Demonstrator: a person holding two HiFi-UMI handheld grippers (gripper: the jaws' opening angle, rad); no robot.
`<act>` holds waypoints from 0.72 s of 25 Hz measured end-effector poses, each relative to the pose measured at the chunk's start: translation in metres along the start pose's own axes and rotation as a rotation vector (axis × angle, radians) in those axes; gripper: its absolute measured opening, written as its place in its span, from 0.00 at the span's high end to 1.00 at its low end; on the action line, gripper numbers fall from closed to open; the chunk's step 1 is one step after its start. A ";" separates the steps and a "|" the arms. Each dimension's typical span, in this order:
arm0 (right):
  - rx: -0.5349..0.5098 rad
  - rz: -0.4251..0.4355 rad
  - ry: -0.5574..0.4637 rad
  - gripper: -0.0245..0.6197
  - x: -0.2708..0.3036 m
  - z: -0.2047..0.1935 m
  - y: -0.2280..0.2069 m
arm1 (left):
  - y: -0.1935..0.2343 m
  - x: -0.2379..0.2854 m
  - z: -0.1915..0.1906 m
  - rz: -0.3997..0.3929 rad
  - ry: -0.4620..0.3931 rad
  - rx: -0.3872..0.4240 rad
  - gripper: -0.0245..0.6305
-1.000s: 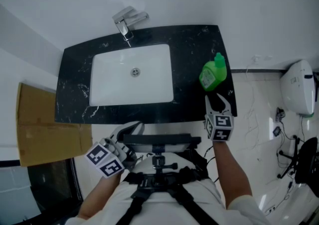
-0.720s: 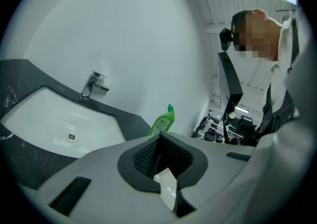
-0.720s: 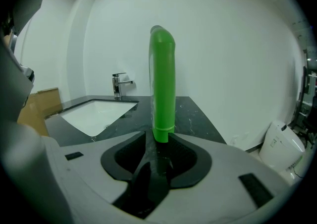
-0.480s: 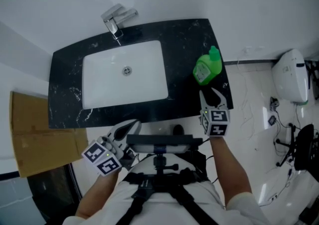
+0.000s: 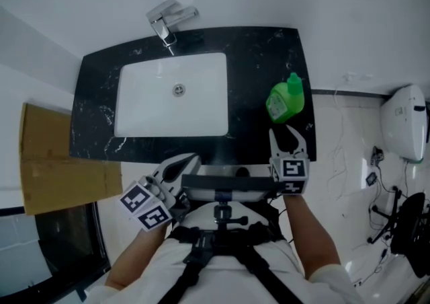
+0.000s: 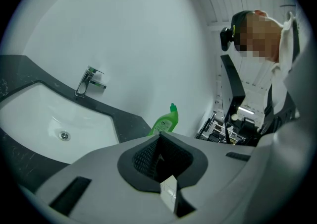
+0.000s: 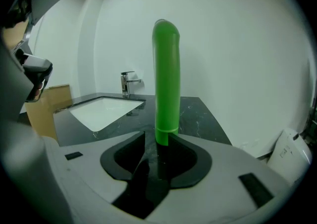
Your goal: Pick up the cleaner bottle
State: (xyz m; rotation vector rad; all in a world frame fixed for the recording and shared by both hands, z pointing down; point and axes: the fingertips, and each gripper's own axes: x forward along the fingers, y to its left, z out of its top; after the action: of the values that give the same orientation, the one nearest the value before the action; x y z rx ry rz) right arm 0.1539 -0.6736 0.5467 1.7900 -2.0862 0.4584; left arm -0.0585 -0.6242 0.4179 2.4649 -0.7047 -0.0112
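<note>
Black table (image 5: 262, 60) carries the green bottle (image 5: 285, 101) upright at centre right, just above the right gripper (image 5: 283, 132), whose fingers have just been opening, apart and empty. Left gripper (image 5: 193, 159), lower left, is clenched on nothing.

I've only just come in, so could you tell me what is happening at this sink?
A person at a black counter with a white sink holds a claw in each hand. The green cleaner bottle stands upright on the counter's right side. The right claw faces it from the near edge; its jaws have just been opening, with nothing between them yet. The left claw is shut and empty, by the counter's front edge. The bottle is not yet picked up.
</note>
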 end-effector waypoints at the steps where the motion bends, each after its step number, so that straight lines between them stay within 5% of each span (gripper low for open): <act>1: -0.014 0.006 -0.007 0.74 0.001 -0.002 0.001 | 0.001 0.000 -0.001 0.000 -0.001 -0.003 0.96; 10: -0.092 -0.057 -0.026 0.73 0.003 -0.005 0.005 | 0.010 0.001 0.018 -0.074 0.017 0.024 0.96; 18: 0.064 -0.087 0.005 0.68 -0.001 0.003 -0.007 | 0.023 -0.006 0.026 -0.092 0.031 0.030 0.96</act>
State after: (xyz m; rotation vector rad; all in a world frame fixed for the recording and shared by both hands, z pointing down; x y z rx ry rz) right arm 0.1610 -0.6750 0.5441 1.9054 -2.0019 0.5096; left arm -0.0793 -0.6506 0.4079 2.5189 -0.5820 0.0027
